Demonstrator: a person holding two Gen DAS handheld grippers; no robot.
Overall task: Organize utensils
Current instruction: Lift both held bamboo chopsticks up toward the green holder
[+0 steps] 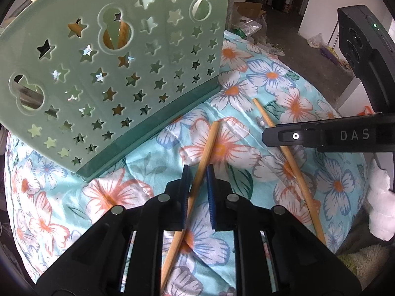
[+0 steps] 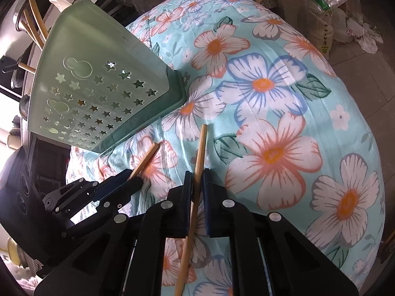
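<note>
A pale green utensil holder (image 1: 123, 79) (image 2: 98, 93) with star-shaped holes stands on the floral cloth (image 2: 284, 37), and wooden sticks (image 1: 123, 34) show through its cutouts. My left gripper (image 1: 198, 170) (image 2: 134, 178) is shut on a wooden chopstick (image 1: 209, 143) (image 2: 148, 155), which crosses slantwise between the blue pads. My right gripper (image 2: 197, 174) (image 1: 269, 135) is shut on a second chopstick (image 2: 201, 148) (image 1: 301, 190), which runs almost straight between its pads. Both chopsticks point toward the holder, just short of its base. Their far ends sit low over the cloth.
The cloth covers a rounded surface that falls away on the right. A white fluffy thing (image 1: 380, 209) sits by that edge. Plastic bags and clutter (image 2: 325, 24) lie on the floor beyond. More wooden sticks (image 2: 32, 29) jut out behind the holder.
</note>
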